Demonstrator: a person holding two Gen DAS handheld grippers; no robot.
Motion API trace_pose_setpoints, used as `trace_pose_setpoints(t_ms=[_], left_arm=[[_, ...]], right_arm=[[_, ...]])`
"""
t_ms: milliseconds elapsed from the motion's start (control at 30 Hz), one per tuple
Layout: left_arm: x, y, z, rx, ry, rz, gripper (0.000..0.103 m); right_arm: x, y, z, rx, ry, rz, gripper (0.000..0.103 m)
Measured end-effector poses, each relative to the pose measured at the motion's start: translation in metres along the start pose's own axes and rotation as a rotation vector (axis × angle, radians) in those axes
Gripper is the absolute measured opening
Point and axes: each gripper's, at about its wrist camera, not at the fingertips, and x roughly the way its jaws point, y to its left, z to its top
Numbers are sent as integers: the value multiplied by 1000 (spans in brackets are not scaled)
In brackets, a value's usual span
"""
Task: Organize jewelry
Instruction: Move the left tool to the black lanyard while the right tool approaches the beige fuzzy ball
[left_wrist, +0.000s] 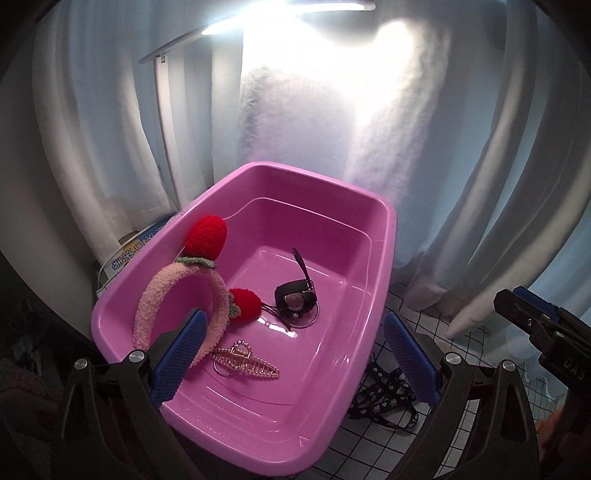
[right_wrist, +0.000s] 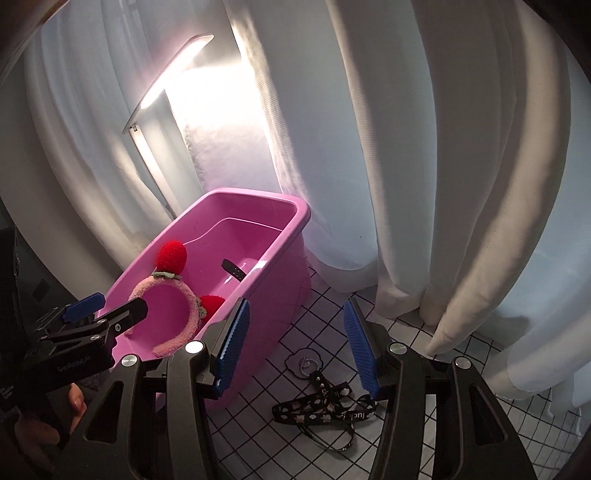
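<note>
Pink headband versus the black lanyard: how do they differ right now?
The pink headband is fluffy, arched, with red strawberries, leaning inside the pink tub. The black lanyard is a flat printed strap, tangled on the checked cloth outside the tub. Neither is gripped.

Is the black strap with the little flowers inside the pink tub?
No, the black strap lies on the checked cloth beside the pink tub, under the open right tongs.

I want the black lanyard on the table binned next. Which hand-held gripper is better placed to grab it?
Right. The right hand-held gripper is open with the black lanyard lying just ahead between its fingers. The left hand-held gripper is open over the pink bin.
</note>
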Motion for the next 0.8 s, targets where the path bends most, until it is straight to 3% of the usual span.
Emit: trace_pose_setpoints(t_ms=[367, 533, 800], left_arm=[[-18, -35, -49, -42, 23, -61, 95], [-10, -59, -79, -23, 60, -60, 95], [36, -94, -121, 10, 106, 14, 95]], right_arm=[[-3, -72, -61, 84, 90, -26, 52], [27, -102, -89, 137, 167, -52, 52], [94, -119, -104, 123, 262, -69, 52]])
